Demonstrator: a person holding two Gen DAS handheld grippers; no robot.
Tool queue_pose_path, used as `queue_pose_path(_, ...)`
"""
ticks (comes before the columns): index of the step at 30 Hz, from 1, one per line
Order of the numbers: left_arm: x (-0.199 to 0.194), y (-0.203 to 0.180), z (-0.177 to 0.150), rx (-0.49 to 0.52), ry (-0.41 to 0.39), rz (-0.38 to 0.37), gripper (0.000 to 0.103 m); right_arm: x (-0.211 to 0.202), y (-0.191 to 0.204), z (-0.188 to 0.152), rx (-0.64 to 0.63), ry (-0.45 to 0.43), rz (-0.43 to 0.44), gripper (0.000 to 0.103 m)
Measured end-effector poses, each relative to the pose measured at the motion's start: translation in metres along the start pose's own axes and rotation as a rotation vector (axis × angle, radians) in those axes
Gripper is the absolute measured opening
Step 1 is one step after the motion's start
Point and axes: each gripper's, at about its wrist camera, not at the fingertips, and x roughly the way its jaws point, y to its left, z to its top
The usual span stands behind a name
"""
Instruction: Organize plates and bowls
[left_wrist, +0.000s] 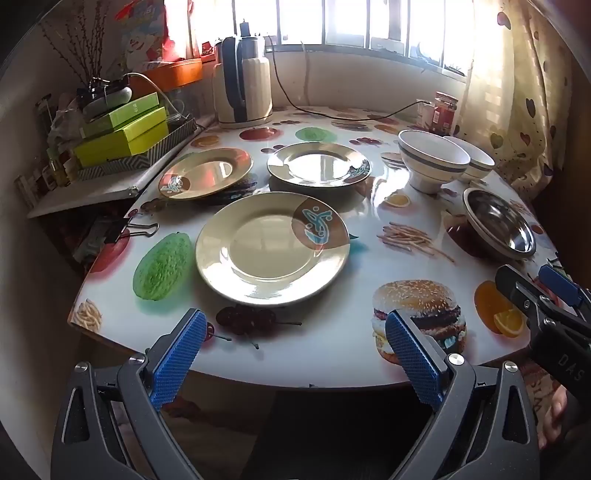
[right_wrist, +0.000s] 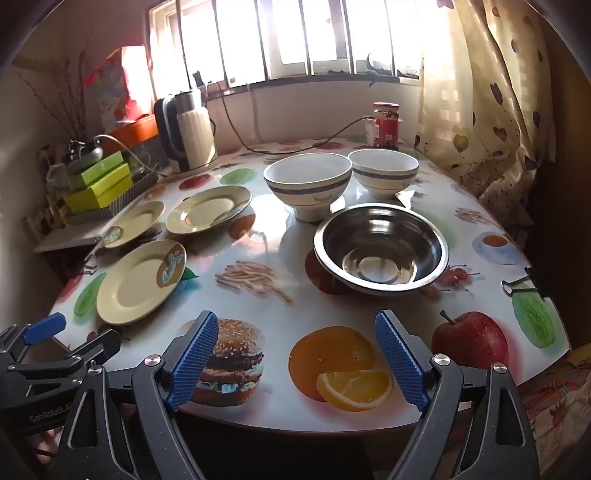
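Three cream plates with a brown fish patch lie apart on the table: a near plate (left_wrist: 271, 249) (right_wrist: 140, 280), a far left plate (left_wrist: 207, 172) (right_wrist: 133, 223) and a far middle plate (left_wrist: 318, 164) (right_wrist: 208, 208). Two white blue-banded bowls stand at the back right: a larger bowl (left_wrist: 432, 158) (right_wrist: 307, 184) and a smaller bowl (left_wrist: 474, 158) (right_wrist: 383, 171). A steel bowl (left_wrist: 498, 221) (right_wrist: 380, 249) sits in front of them. My left gripper (left_wrist: 293, 354) is open and empty at the near table edge, before the near plate. My right gripper (right_wrist: 295, 360) is open and empty, before the steel bowl.
An electric kettle (left_wrist: 243, 79) with its cord and a red jar (right_wrist: 386, 125) stand at the back of the fruit-print table (left_wrist: 332, 343). Green boxes (left_wrist: 122, 133) are stacked on a side shelf at left. A binder clip (left_wrist: 125, 229) grips the left edge. A curtain (right_wrist: 491, 110) hangs at right.
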Motion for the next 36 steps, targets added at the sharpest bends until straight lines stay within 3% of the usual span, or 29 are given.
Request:
queue_pose_path(10, 0.010, -0.005, 0.001, 0.013, 0.036, 0.000, 0.098, -0.003, -0.002, 0.000, -0.003, -0.017, -0.016, 0.088)
queue_pose_path(15, 0.006, -0.005, 0.003, 0.016, 0.024, -0.033, 0.098, 0.001, -0.002, -0.001, -0.008, -0.013, -0.021, 0.088)
queue_pose_path(36, 0.003, 0.001, 0.001, -0.015, 0.012, -0.022, 0.098, -0.001, 0.002, -0.001, -0.019, -0.011, -0.025, 0.088)
